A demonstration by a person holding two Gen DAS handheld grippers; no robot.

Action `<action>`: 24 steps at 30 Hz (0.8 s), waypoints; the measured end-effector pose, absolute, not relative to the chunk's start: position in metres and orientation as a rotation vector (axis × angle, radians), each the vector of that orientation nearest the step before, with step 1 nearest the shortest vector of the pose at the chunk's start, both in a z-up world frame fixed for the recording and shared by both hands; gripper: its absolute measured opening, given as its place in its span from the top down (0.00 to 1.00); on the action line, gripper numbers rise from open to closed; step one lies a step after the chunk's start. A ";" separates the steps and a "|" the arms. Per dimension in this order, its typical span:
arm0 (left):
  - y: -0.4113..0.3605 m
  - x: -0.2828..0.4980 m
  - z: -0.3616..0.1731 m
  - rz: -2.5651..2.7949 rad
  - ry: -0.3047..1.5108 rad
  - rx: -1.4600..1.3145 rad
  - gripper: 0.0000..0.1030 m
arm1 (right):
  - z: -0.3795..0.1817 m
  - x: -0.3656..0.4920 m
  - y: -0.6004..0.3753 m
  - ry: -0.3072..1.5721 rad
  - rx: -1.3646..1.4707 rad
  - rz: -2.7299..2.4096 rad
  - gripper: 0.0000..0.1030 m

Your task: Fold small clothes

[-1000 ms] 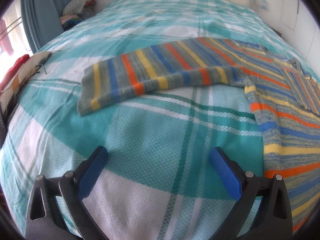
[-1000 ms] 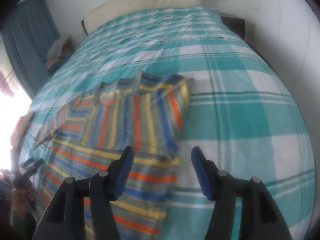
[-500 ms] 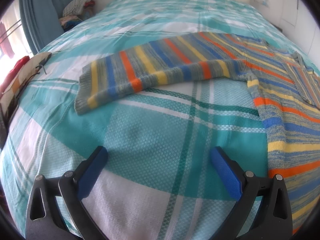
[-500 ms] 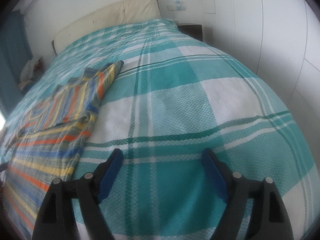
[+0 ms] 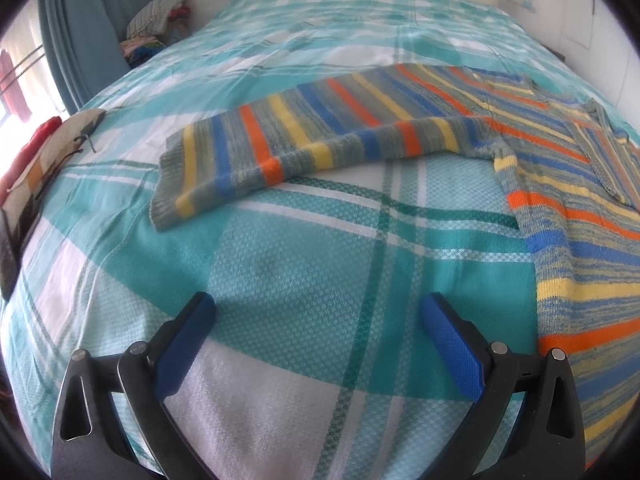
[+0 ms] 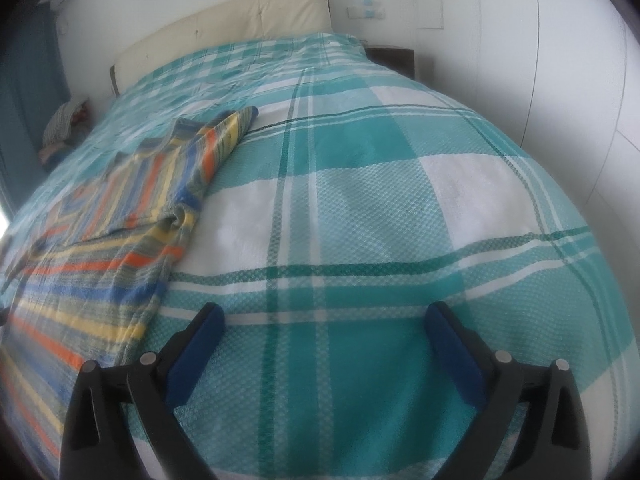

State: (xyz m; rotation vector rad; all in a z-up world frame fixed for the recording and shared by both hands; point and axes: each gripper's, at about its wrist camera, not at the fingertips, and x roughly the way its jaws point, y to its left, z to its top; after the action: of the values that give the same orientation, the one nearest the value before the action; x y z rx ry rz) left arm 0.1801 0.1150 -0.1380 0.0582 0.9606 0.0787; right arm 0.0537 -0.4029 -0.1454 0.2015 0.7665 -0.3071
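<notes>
A striped knit sweater [image 5: 560, 184] in orange, blue, yellow and grey lies flat on the bed. Its left sleeve [image 5: 304, 140] stretches out to the left, straight across the bedspread. In the right wrist view the sweater [image 6: 104, 240] lies at the left with its right sleeve folded in over the body [image 6: 192, 160]. My left gripper [image 5: 316, 320] is open and empty, low over the bedspread in front of the outstretched sleeve. My right gripper [image 6: 324, 324] is open and empty, over bare bedspread to the right of the sweater.
The bed has a teal and white plaid bedspread [image 5: 304, 264] and a cream headboard [image 6: 240, 24]. A pile of clothes [image 5: 156, 24] sits by the blue curtain at far left. A patterned cloth [image 5: 44, 160] lies at the bed's left edge. A nightstand [image 6: 392, 58] stands by the white wall.
My right gripper has opened wider and swung right, off the sweater's edge to bare bedspread. My left gripper has drifted slightly, still open before the sleeve.
</notes>
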 end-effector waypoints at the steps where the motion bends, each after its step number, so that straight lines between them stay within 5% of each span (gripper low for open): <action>1: 0.115 0.180 -0.138 0.077 0.963 0.056 0.00 | -0.145 0.054 -0.402 0.770 0.196 -0.310 0.01; 24: 0.114 0.180 -0.131 0.019 0.996 0.020 0.00 | -0.147 0.058 -0.395 0.805 0.145 -0.347 0.00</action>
State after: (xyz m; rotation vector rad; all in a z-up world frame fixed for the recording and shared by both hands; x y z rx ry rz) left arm 0.1795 0.1142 -0.1308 0.0199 0.9961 0.0193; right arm 0.0581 -0.3951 -0.1468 0.1450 0.8051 -0.3469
